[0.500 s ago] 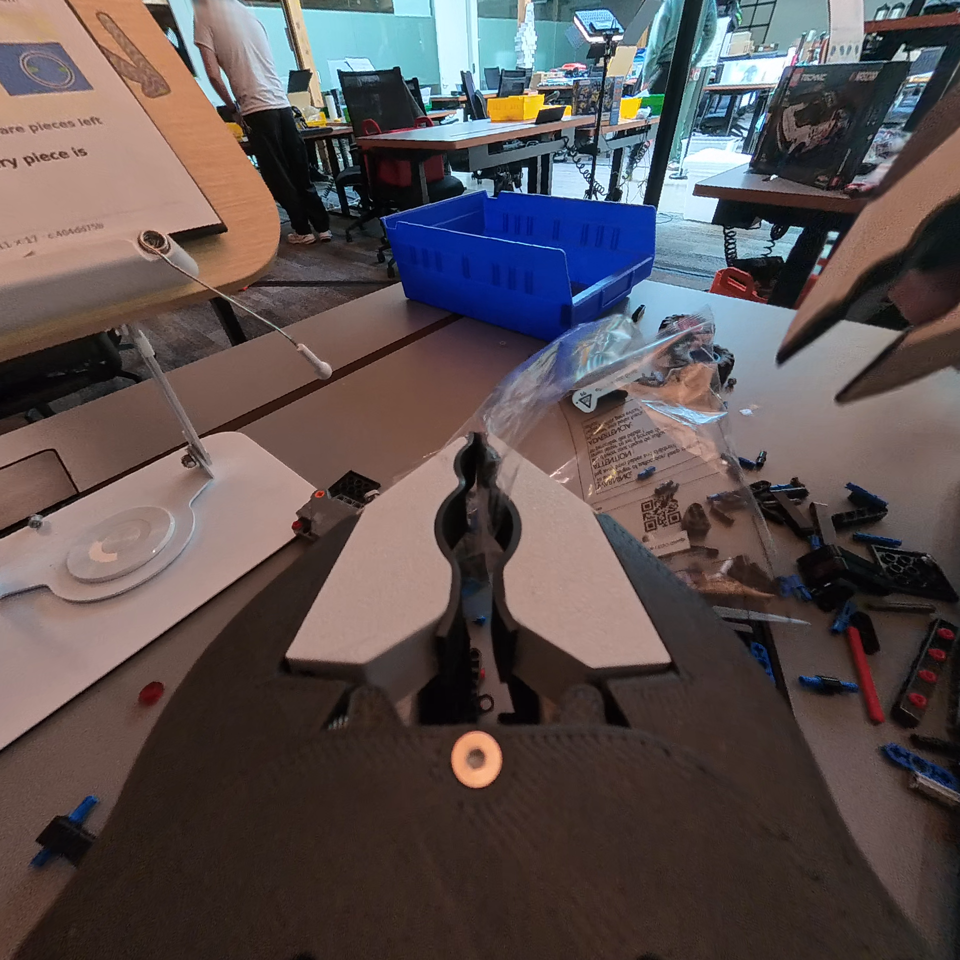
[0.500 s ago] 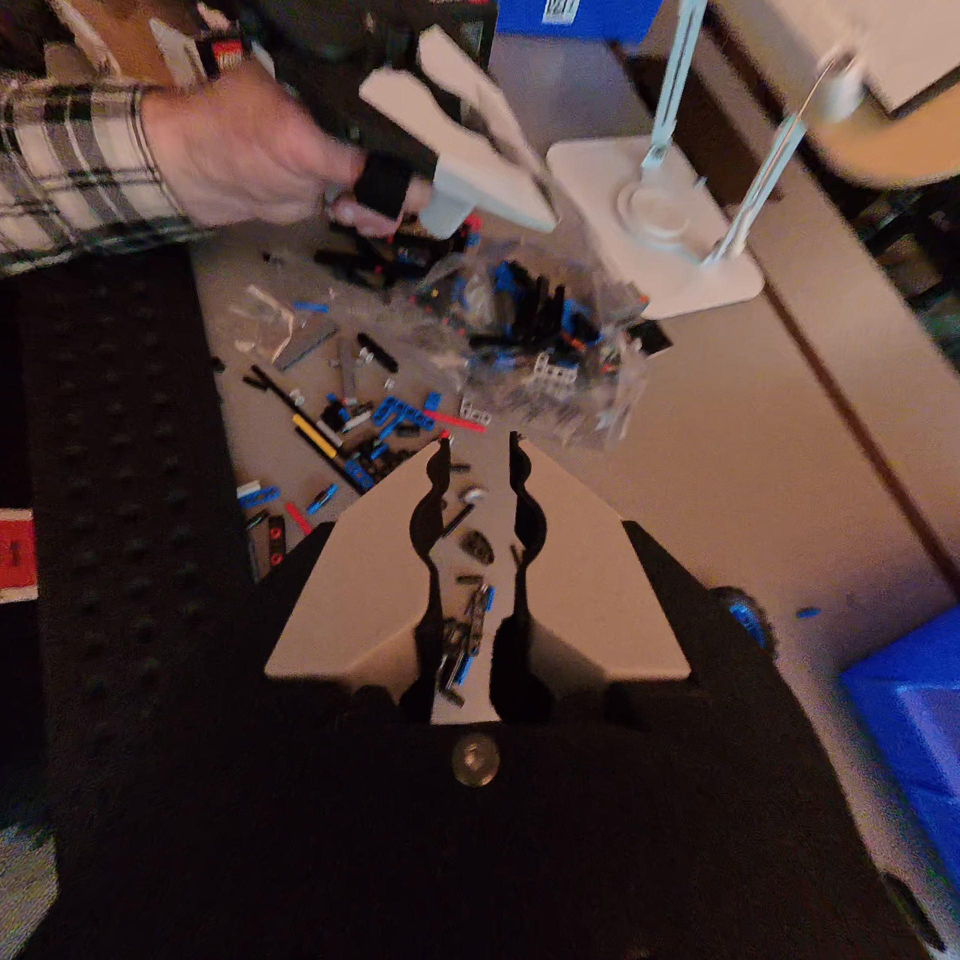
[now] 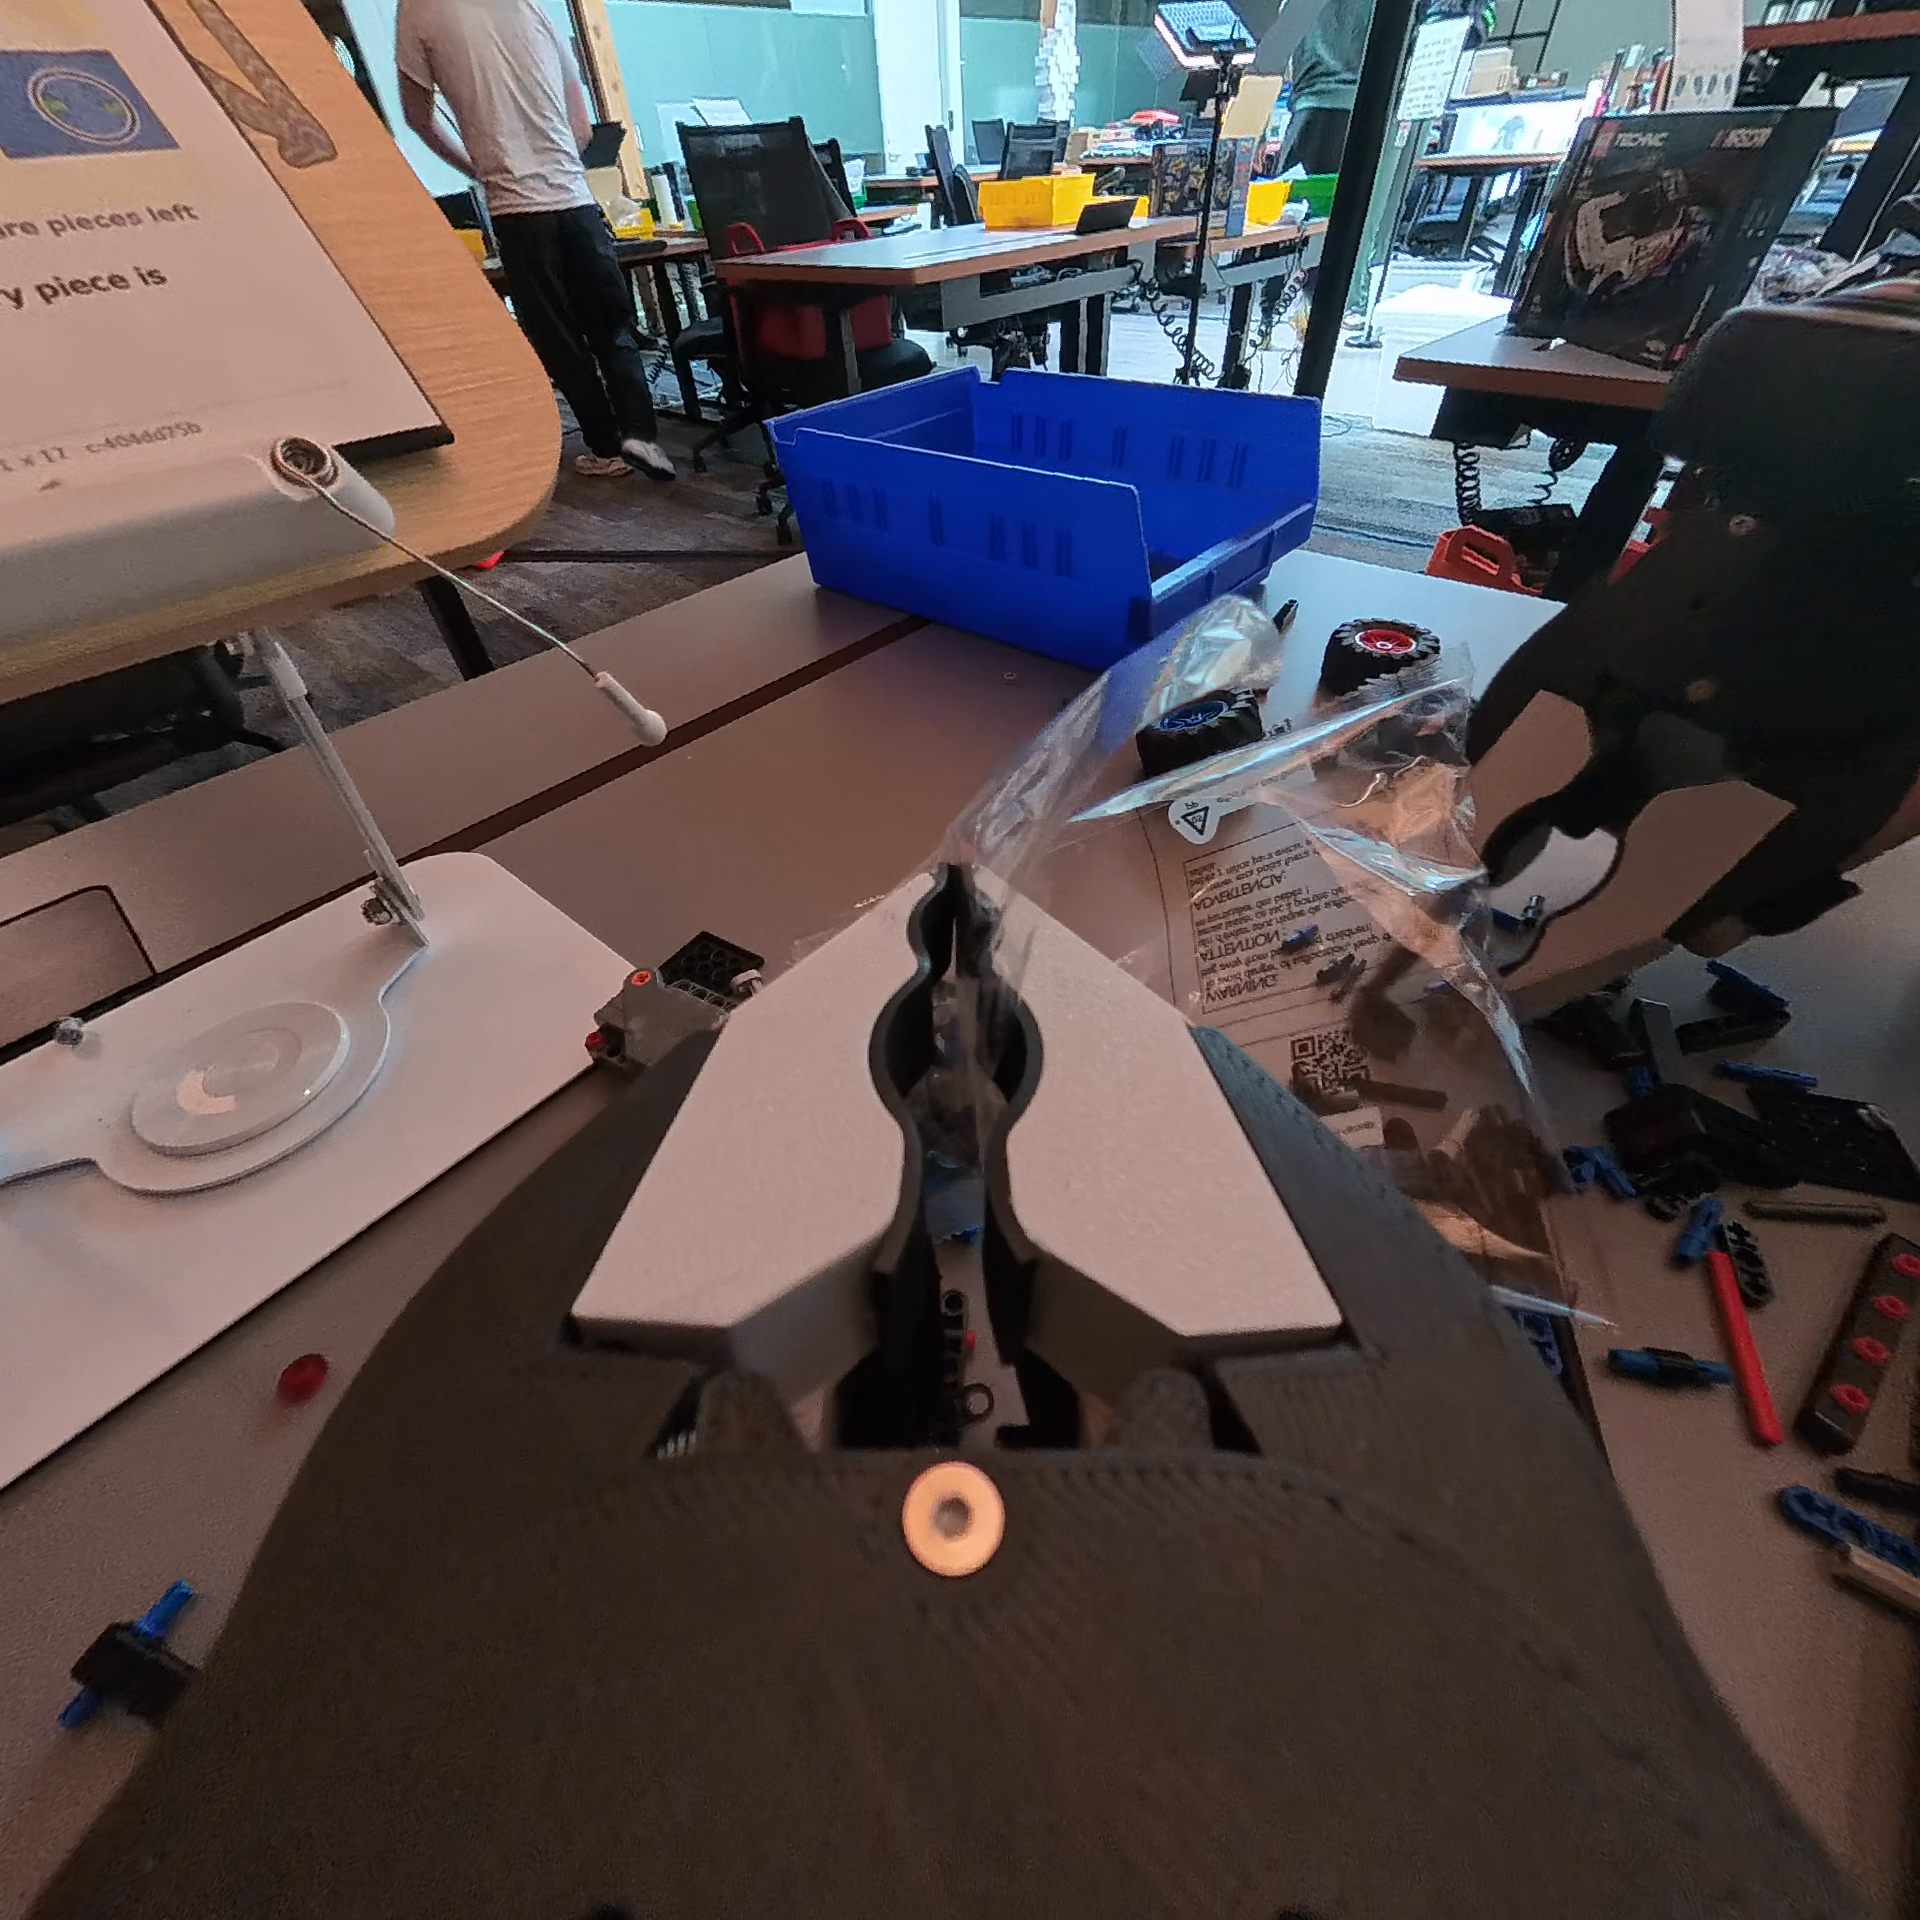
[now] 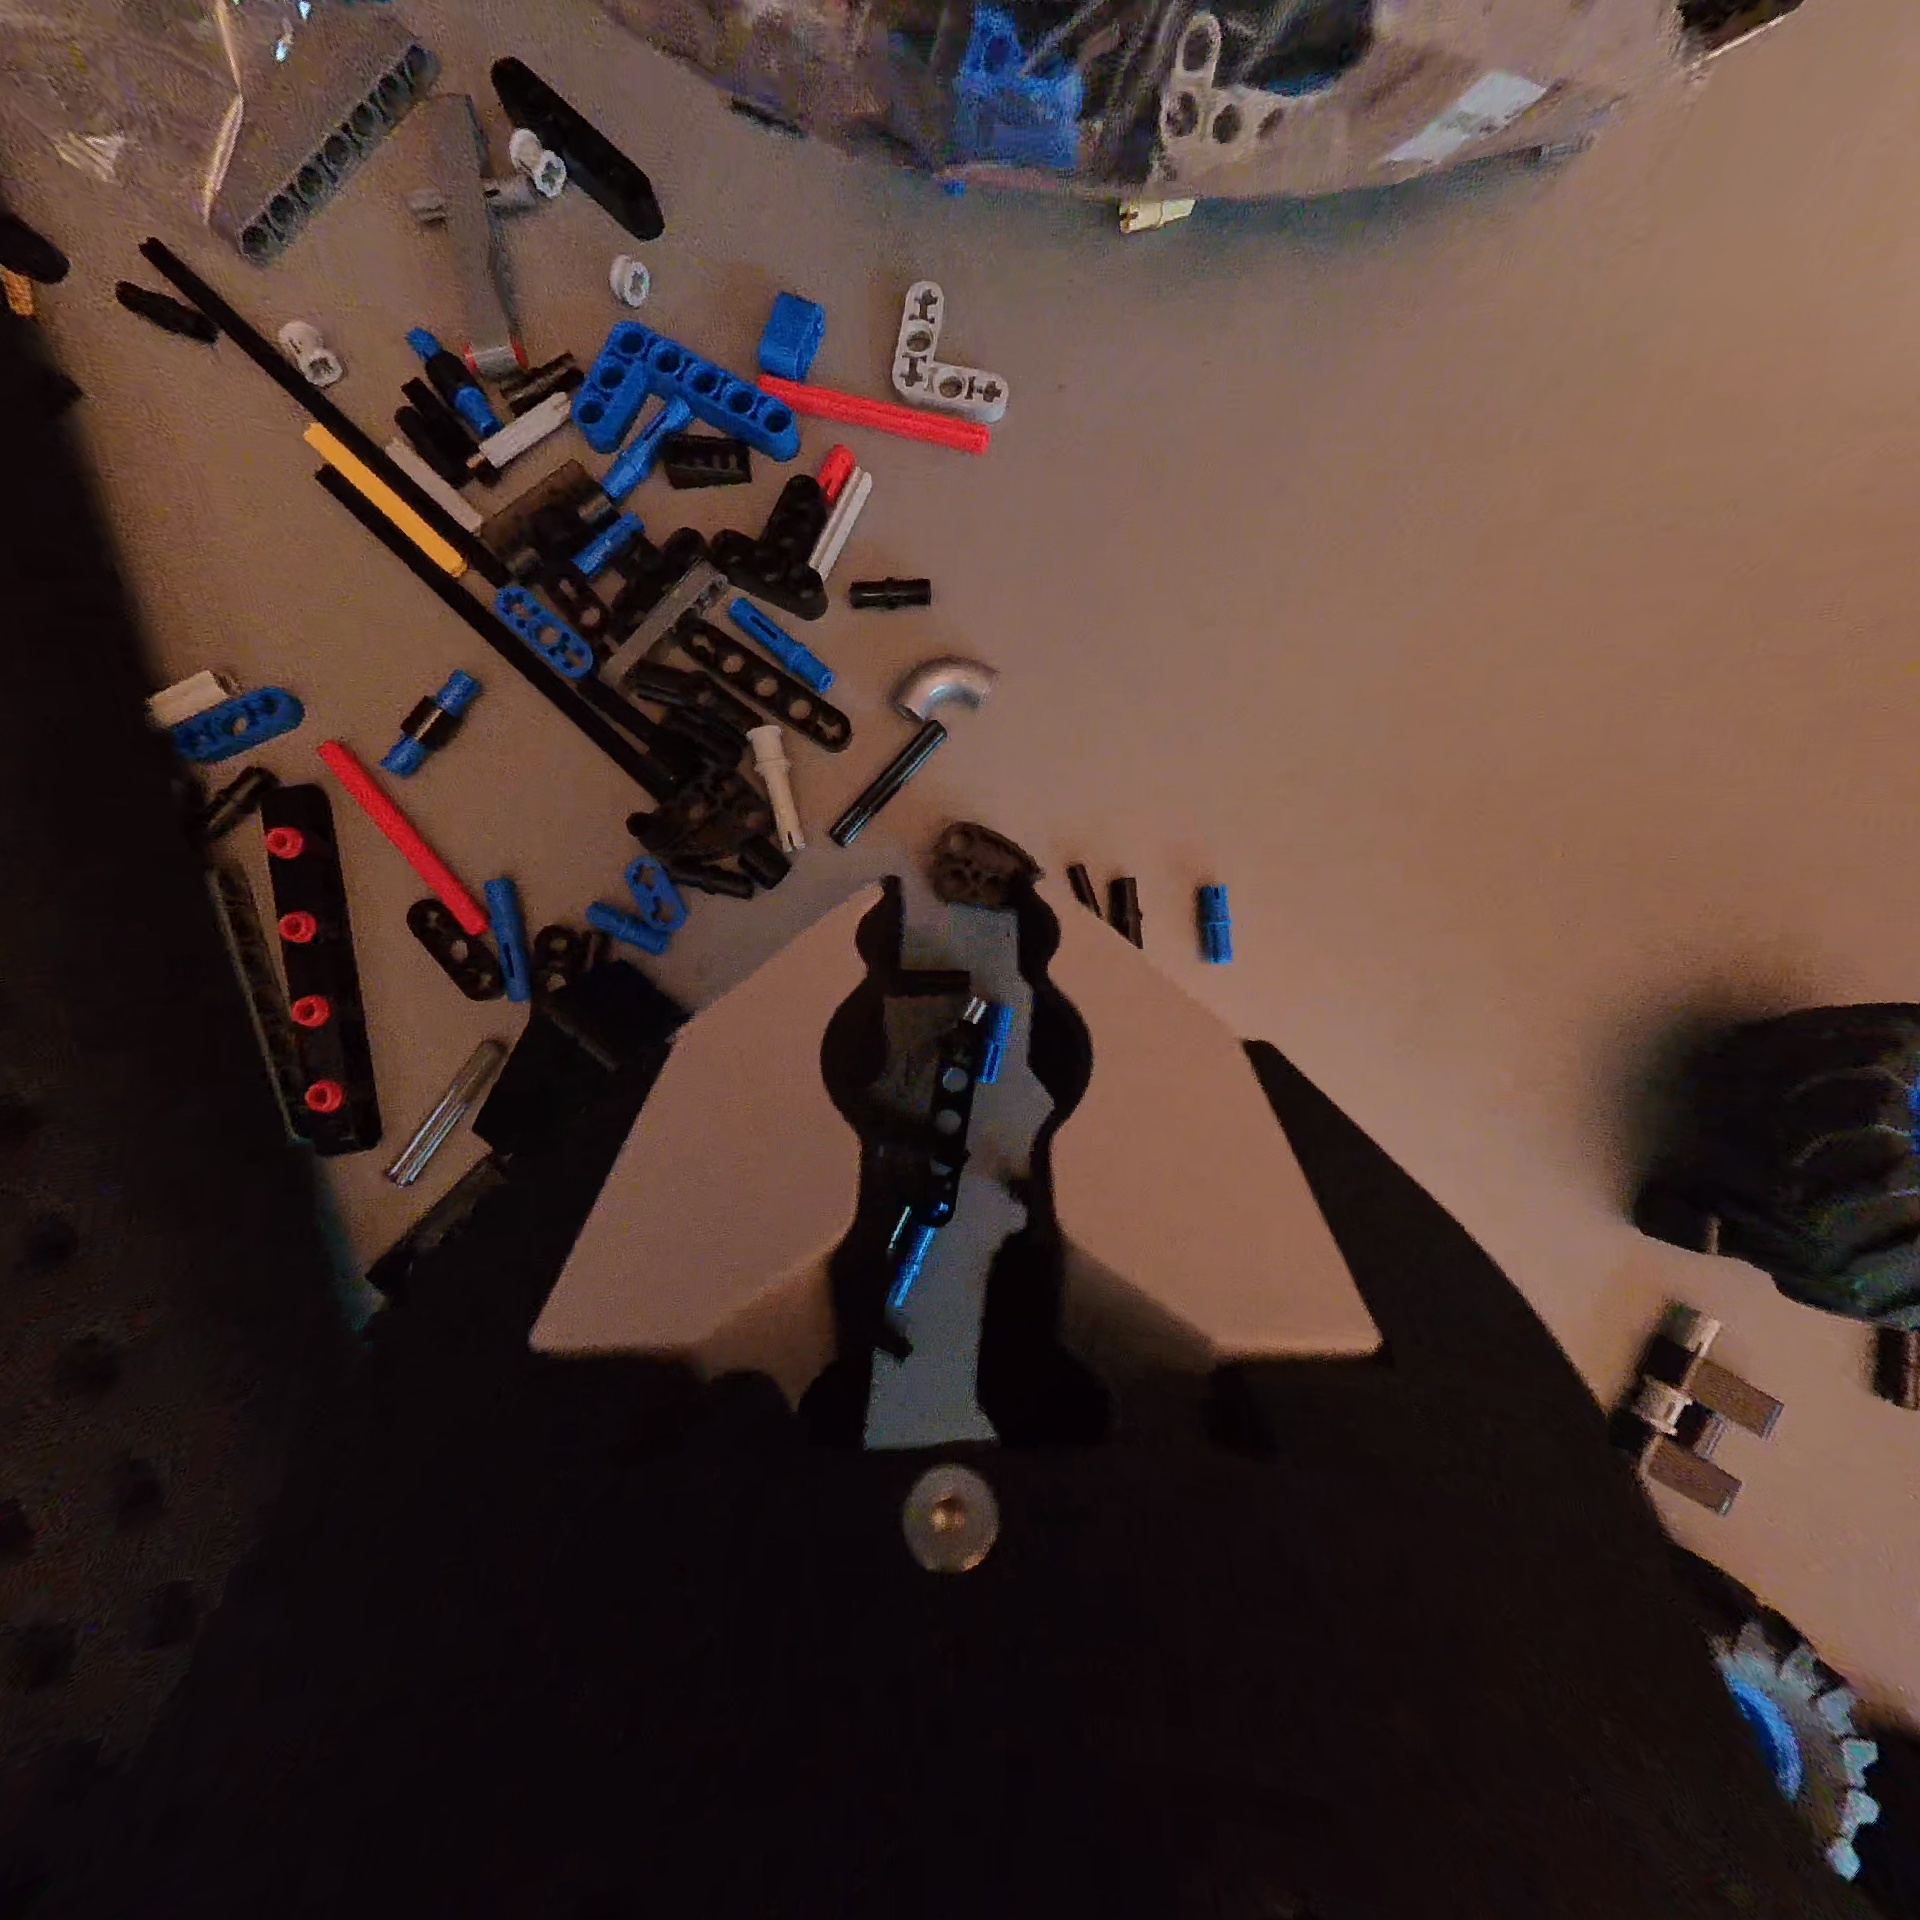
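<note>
My left gripper (image 3: 961, 883) is shut on the edge of a clear plastic bag (image 3: 1299, 831). The bag holds small dark and blue building pieces and hangs to the right over the table. My right gripper (image 4: 961, 899) is open, low over loose building pieces (image 4: 665, 582) scattered on the table. A small dark piece (image 4: 977, 862) lies just ahead of its tips, and a black beam with blue pins (image 4: 945, 1122) shows through the gap. In the left wrist view the right gripper (image 3: 1496, 800) is beside the bag's right edge. The bag's bottom shows at the top of the right wrist view (image 4: 1143, 94).
A blue bin (image 3: 1039, 499) stands at the table's far edge. A white stand base (image 3: 260, 1039) lies at left under a tilted board. Two toy wheels (image 3: 1382, 649) sit behind the bag; another wheel (image 4: 1808, 1153) lies right. A black mat (image 4: 104, 1351) lies at left.
My right gripper has dropped from high above the table to just over the loose pieces, close to the bag. My left gripper still holds the bag, which now hangs more spread out.
</note>
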Action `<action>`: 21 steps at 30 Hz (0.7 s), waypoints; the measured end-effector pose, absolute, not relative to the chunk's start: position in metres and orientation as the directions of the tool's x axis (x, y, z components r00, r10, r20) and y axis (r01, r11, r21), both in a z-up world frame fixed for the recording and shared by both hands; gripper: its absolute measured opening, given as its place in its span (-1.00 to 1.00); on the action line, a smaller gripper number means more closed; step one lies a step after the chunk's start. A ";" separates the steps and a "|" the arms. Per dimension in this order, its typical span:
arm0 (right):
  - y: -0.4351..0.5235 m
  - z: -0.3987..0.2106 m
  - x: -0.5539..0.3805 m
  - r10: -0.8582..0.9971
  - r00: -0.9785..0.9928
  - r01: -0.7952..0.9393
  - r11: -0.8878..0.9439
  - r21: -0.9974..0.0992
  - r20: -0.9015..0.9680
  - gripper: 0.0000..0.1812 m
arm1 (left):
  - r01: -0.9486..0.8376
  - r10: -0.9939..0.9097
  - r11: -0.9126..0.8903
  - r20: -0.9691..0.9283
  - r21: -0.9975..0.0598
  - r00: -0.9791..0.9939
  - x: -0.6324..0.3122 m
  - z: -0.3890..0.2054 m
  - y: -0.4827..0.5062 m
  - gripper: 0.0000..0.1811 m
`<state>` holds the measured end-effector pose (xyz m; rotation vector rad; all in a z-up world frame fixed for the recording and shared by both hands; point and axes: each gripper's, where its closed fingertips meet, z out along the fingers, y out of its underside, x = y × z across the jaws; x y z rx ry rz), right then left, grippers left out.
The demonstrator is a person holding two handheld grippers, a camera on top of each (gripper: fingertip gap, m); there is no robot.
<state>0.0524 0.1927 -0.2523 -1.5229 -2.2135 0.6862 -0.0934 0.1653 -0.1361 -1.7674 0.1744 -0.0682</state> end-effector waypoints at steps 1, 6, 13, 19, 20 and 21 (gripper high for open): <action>0.194 -0.251 0.051 0.938 -0.345 0.755 0.301 -0.583 0.039 -0.67 | -0.080 -0.155 -0.192 -0.051 -0.978 0.987 -0.093 -0.136 0.165 -1.00; 0.194 -0.250 0.046 0.928 -0.367 0.742 0.335 -0.580 0.066 -0.68 | -0.078 -0.155 -0.191 -0.049 -0.979 0.987 -0.093 -0.135 0.164 -1.00; 0.198 -0.257 0.045 0.936 -0.351 0.757 0.296 -0.582 0.020 -1.00 | -0.079 -0.156 -0.187 -0.050 -0.979 0.986 -0.093 -0.134 0.164 -1.00; 0.188 -0.239 0.051 0.929 -0.369 0.725 0.292 -0.623 0.005 -0.95 | -0.080 -0.158 -0.187 -0.051 -0.979 0.986 -0.092 -0.134 0.164 -1.00; 0.183 -0.232 0.055 0.926 -0.378 0.715 0.291 -0.636 -0.002 -0.83 | -0.080 -0.158 -0.187 -0.050 -0.979 0.986 -0.092 -0.134 0.164 -1.00; 0.180 -0.228 0.061 0.922 -0.385 0.719 0.284 -0.634 -0.023 -0.71 | -0.079 -0.158 -0.187 -0.050 -0.979 0.986 -0.092 -0.134 0.164 -1.00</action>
